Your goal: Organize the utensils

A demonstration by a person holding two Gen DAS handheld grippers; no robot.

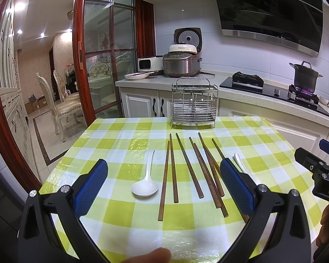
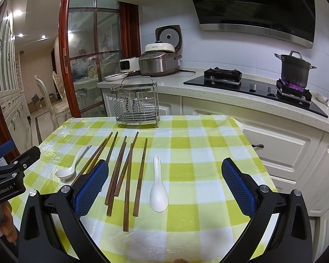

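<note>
Several brown wooden chopsticks (image 1: 187, 166) (image 2: 126, 175) lie side by side on the green-checked tablecloth (image 1: 142, 212) (image 2: 197, 164). A long-handled white spoon (image 1: 145, 186) (image 2: 65, 172) lies to their left. A short white spoon (image 2: 159, 194) lies to their right, half hidden behind my finger in the left wrist view (image 1: 239, 160). A wire utensil rack (image 1: 194, 104) (image 2: 137, 104) stands at the table's far edge. My left gripper (image 1: 164, 168) is open above the chopsticks. My right gripper (image 2: 165, 168) is open above the short spoon. Both are empty.
A kitchen counter (image 2: 219, 96) with rice cookers (image 1: 182, 62) runs behind and to the right. A pot (image 2: 295, 70) sits on a lit burner. The other gripper shows at each view's edge (image 1: 320, 166) (image 2: 8, 171). Dining chairs (image 1: 61, 103) stand beyond the glass door on the left.
</note>
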